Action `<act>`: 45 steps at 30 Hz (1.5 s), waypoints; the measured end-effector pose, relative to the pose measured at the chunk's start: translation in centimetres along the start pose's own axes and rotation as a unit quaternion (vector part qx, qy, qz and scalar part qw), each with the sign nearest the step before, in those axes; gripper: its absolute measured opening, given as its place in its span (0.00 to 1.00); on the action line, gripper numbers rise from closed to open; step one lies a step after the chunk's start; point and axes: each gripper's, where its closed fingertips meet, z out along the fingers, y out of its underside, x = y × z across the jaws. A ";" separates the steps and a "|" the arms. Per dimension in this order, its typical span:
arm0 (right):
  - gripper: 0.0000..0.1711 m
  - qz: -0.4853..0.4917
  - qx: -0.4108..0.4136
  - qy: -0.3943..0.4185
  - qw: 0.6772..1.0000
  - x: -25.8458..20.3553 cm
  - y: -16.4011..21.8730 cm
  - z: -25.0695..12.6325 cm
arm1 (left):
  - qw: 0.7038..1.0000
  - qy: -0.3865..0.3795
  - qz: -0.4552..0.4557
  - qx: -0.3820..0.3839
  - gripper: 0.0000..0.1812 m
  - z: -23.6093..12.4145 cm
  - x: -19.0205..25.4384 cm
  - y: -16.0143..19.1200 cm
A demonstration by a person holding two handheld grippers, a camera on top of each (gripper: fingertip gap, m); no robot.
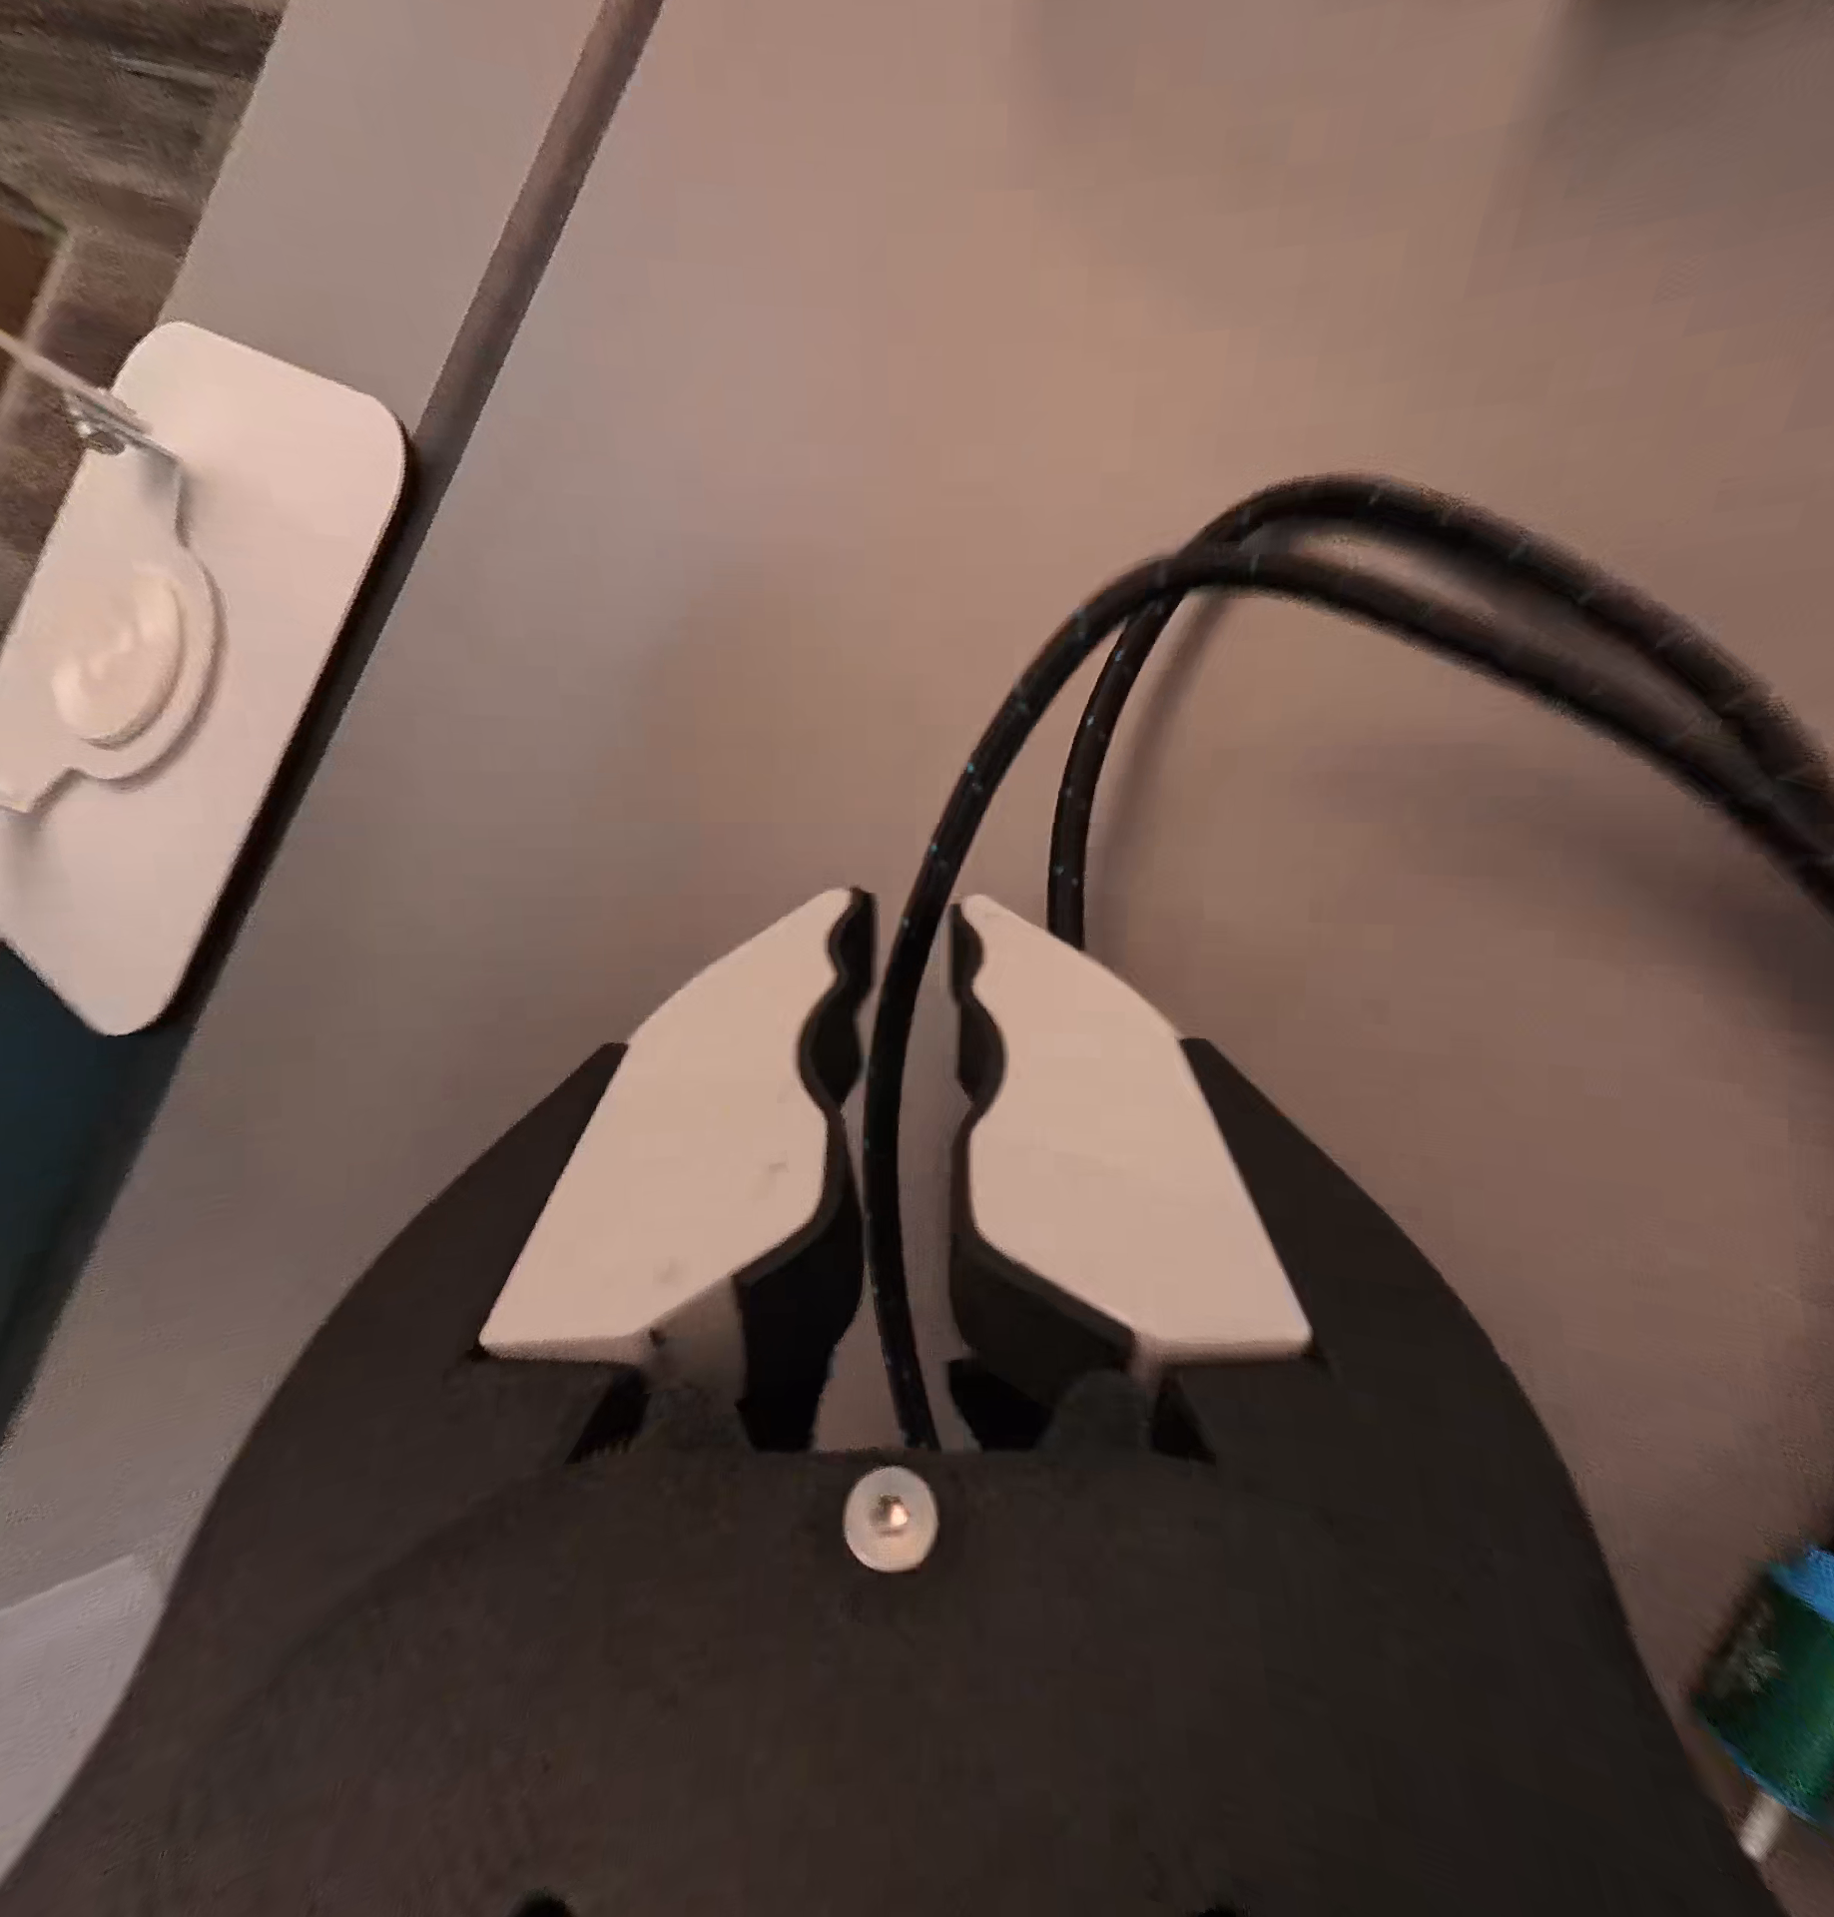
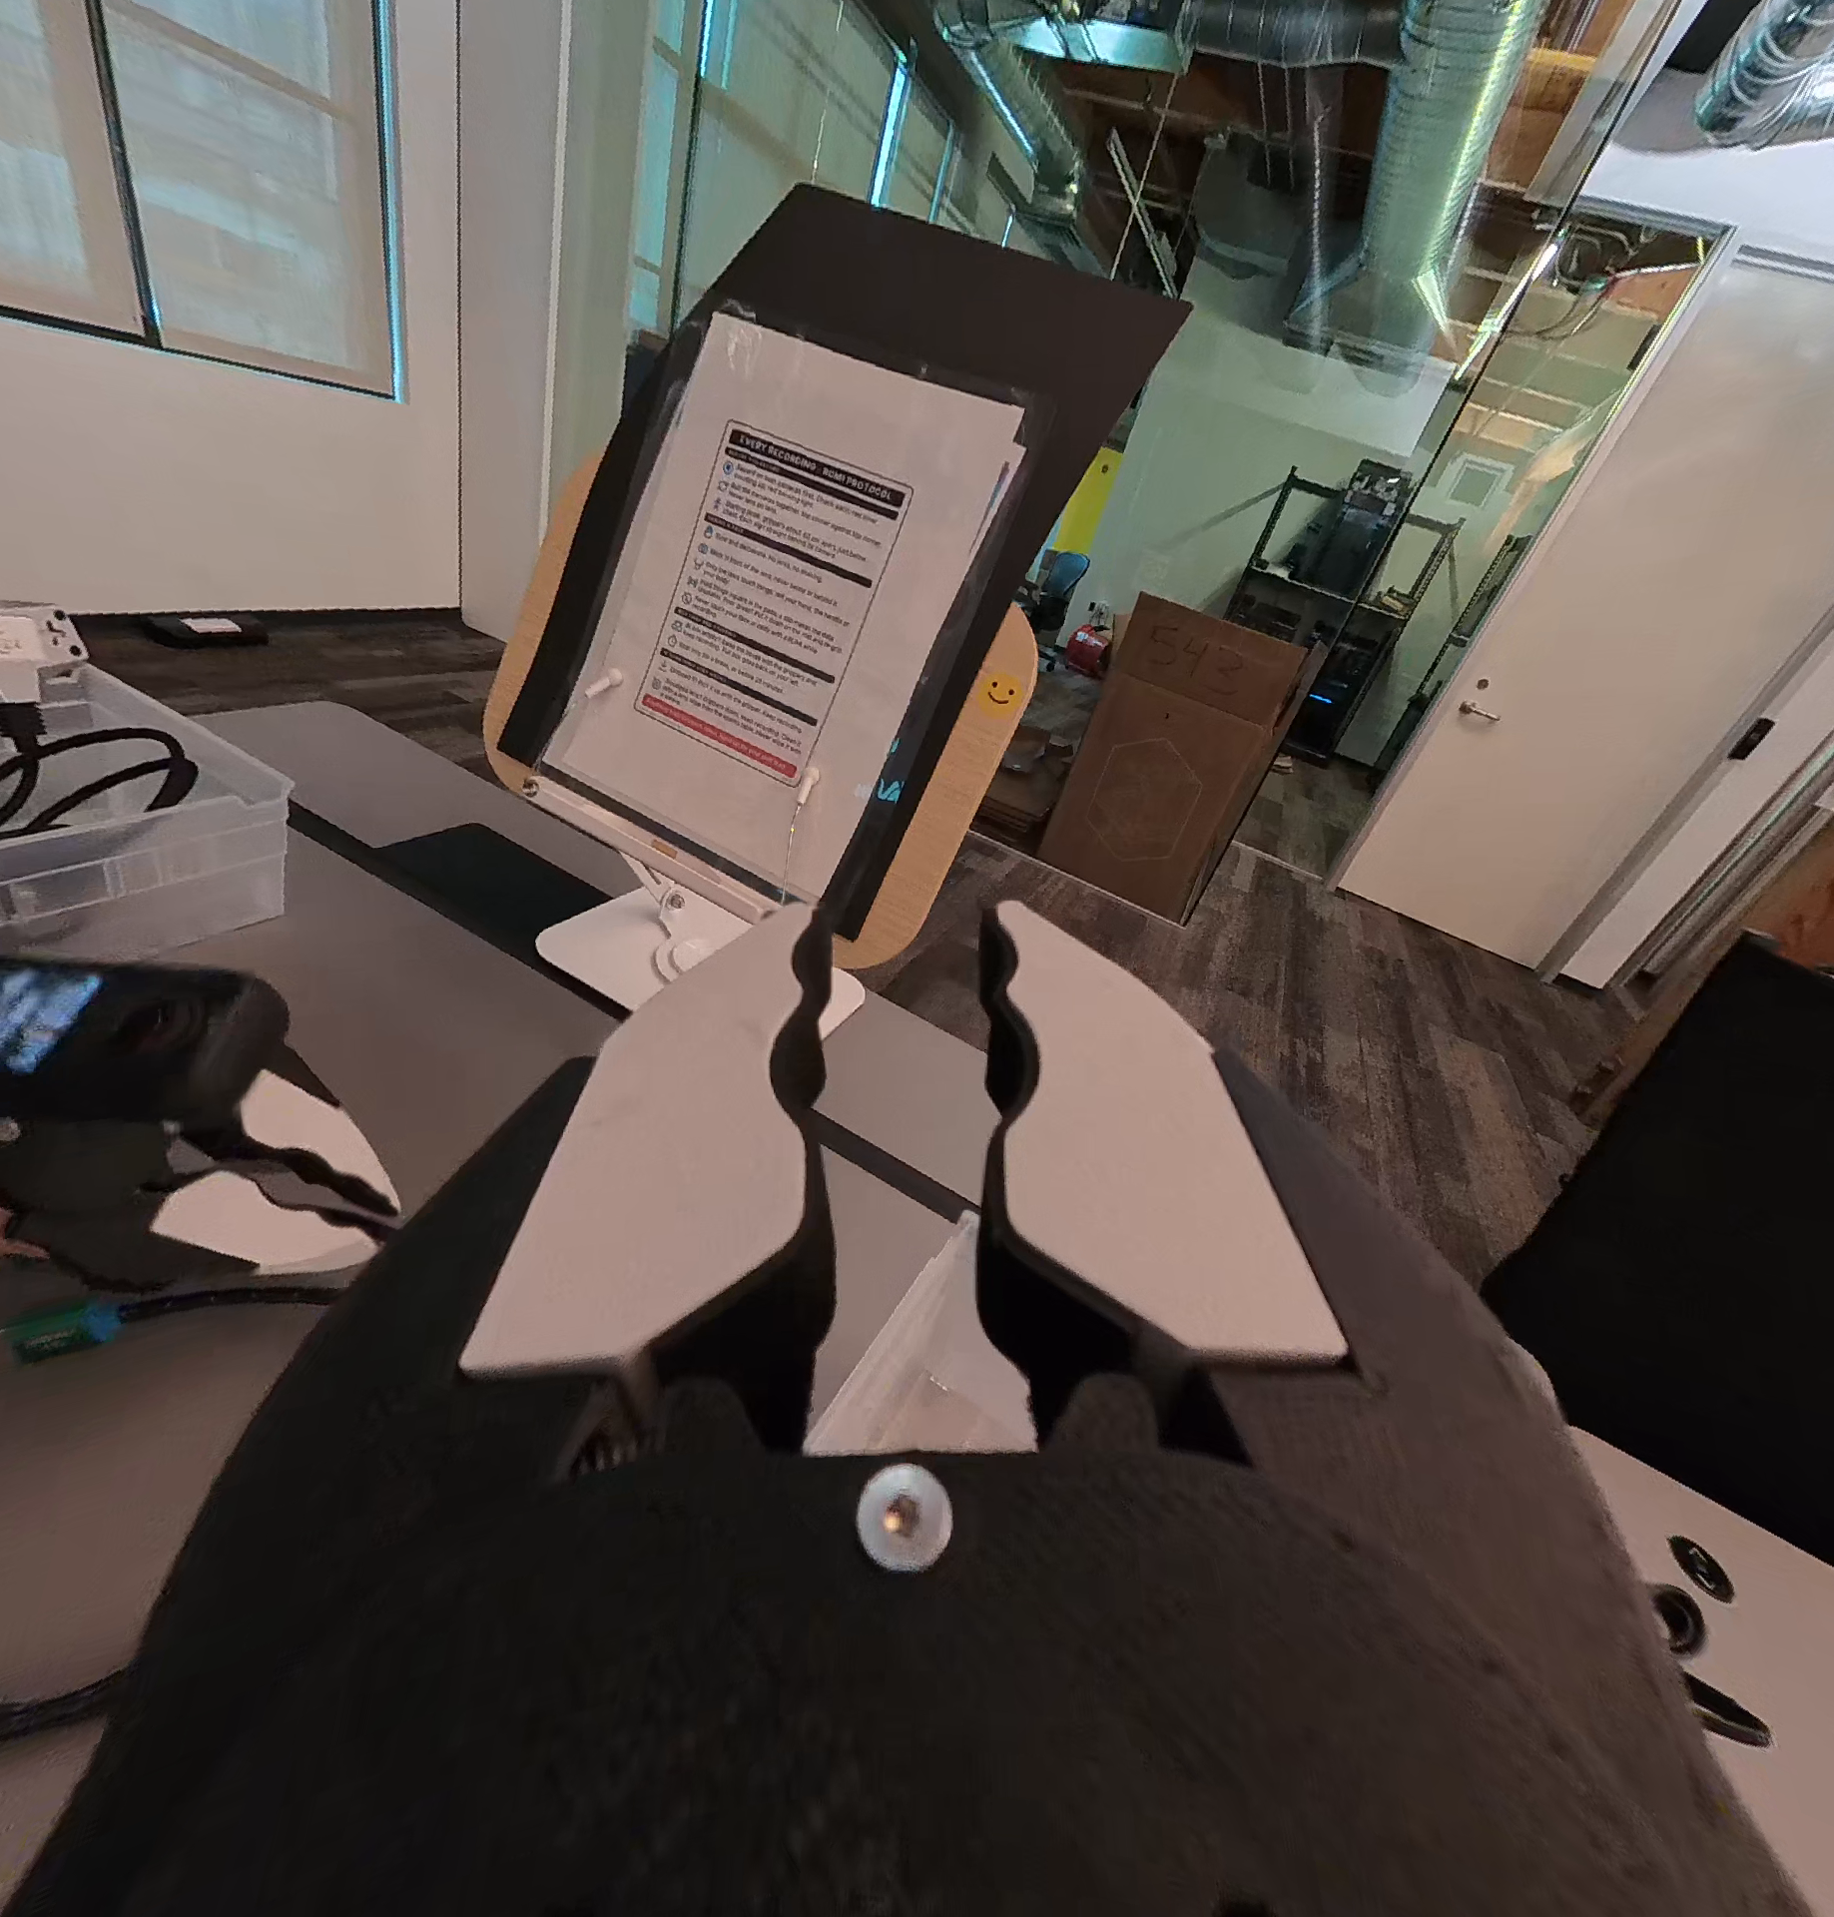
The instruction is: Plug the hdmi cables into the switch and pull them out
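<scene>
Left gripper [image 1: 910, 913] over the grey table [image 1: 995, 363], a cable between its fingers

Jaws nearly closed, a thin gap, and one black cable [image 1: 897, 1089] runs straight through it. A second black cable [image 1: 1084, 747] arcs just right of the fingertips. Green-and-blue plug [image 1: 1794, 1681] at lower right, white stand base [image 1: 166, 674] at the left edge.

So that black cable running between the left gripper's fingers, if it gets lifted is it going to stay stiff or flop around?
Probably floppy. The black cable bends in a loose arc past the left gripper, so it likely sags and swings when lifted. It looks braided, which may give some grip, though the fingers seem to sit around it rather than pinch it. The green-tagged plug end may dangle as a weight.
</scene>
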 end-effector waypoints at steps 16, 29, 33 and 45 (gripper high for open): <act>0.16 0.012 0.000 0.018 1.000 1.6 0.4 -0.9 | 0.789 -0.426 -0.424 0.128 0.25 -28.8 -31.5 24.3; 0.16 0.025 -0.019 0.040 0.999 3.2 2.0 -1.0 | 0.805 -0.319 -0.499 0.032 0.15 -19.8 -32.4 30.2; 0.16 0.020 -0.021 0.036 0.999 2.9 2.0 -0.9 | 0.821 -0.347 -0.452 0.041 0.13 -20.8 -32.6 29.1; 0.16 0.017 -0.017 0.031 0.999 2.4 1.8 -1.2 | 0.821 -0.487 -0.167 0.246 0.12 -36.6 -26.5 10.4</act>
